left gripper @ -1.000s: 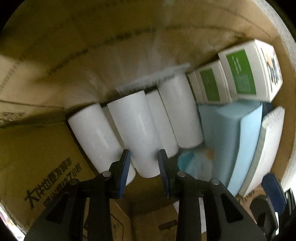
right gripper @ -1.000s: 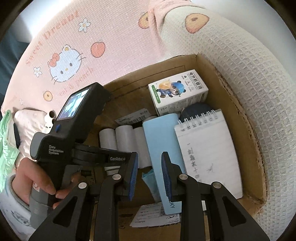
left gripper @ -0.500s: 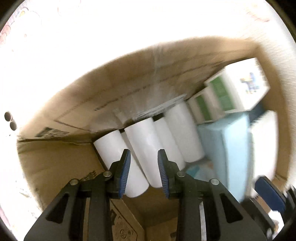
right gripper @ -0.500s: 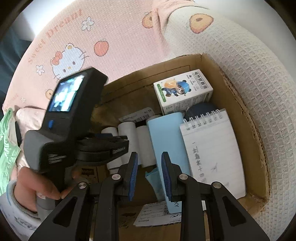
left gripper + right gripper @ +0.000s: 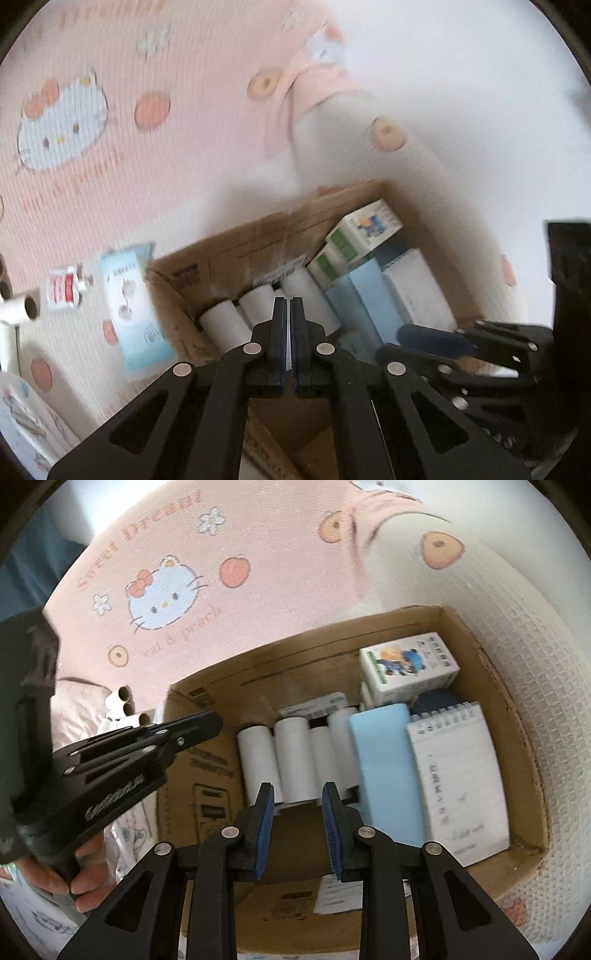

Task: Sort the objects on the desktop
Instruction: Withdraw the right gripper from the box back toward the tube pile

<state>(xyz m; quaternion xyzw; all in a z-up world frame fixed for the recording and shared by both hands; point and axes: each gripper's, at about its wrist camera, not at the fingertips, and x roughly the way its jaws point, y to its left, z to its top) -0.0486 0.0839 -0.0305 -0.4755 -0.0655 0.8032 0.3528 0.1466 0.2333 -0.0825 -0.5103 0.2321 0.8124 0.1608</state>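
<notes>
An open cardboard box holds several white paper rolls side by side, a light blue pad, a spiral notebook and a green-and-white cartoon carton. My left gripper hangs above the box's near left corner, its jaws closing until the pads meet, with nothing between them. The right wrist view shows the left gripper over the box's left wall, held by a hand. My right gripper hovers over the near part of the box, jaws apart and empty.
The box sits on a pink cartoon-cat blanket. Left of the box lie a light blue packet, a small red-labelled tube and loose paper rolls. Papers lie at the box's near end.
My left gripper has risen out of the box and tilted up, and its jaws have shut empty. The rolls stay in the box. The right gripper has shifted a little.
</notes>
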